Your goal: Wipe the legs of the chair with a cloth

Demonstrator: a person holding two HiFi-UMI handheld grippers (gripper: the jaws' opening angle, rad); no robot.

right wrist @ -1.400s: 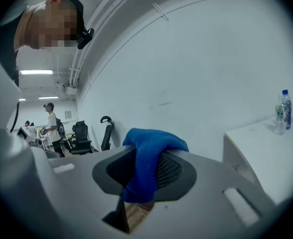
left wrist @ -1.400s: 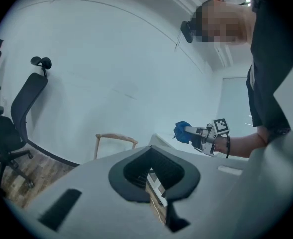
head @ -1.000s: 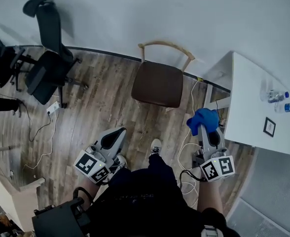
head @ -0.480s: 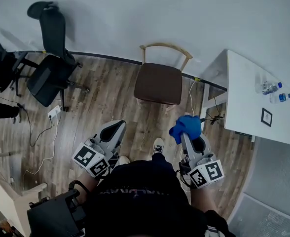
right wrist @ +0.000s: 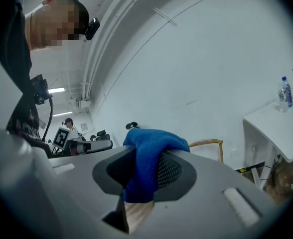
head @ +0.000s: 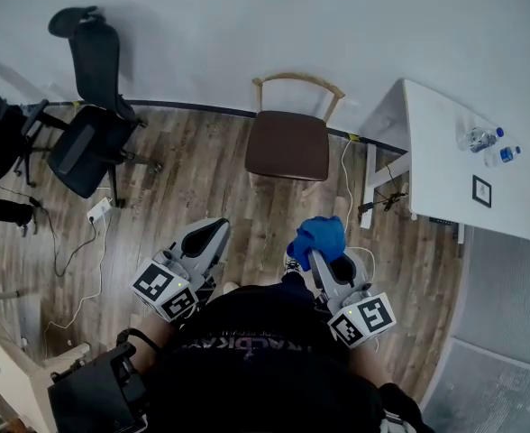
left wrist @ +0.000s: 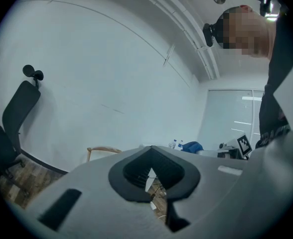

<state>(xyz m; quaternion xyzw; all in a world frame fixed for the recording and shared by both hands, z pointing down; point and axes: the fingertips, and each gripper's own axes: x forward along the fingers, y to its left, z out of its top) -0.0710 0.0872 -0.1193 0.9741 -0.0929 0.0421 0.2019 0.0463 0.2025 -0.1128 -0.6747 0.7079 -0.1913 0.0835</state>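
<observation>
A wooden chair [head: 287, 147] with a brown seat stands against the white wall, its legs on the wood floor. Its curved backrest [left wrist: 102, 150] shows low in the left gripper view, and the backrest [right wrist: 209, 143] also shows in the right gripper view. My right gripper [head: 324, 258] is held in front of the chair, shut on a blue cloth [head: 317, 235] that bunches over its tips. In its own view the blue cloth [right wrist: 151, 141] drapes between the jaws of the right gripper [right wrist: 145, 169]. My left gripper [head: 206, 242] is beside it to the left, apart from the chair. The left gripper [left wrist: 153, 151] is shut on nothing.
A white table [head: 445, 188] stands right of the chair with two water bottles [head: 481, 139] and a small marker card [head: 481, 190]. A black office chair [head: 89, 124] sits at the left. Cables [head: 94, 242] and a power strip lie on the floor. My shoe [head: 290, 264] is near the grippers.
The right gripper has carried the blue cloth leftward, from beside the table to in front of the chair. The left gripper has held its place. The view has shifted slightly.
</observation>
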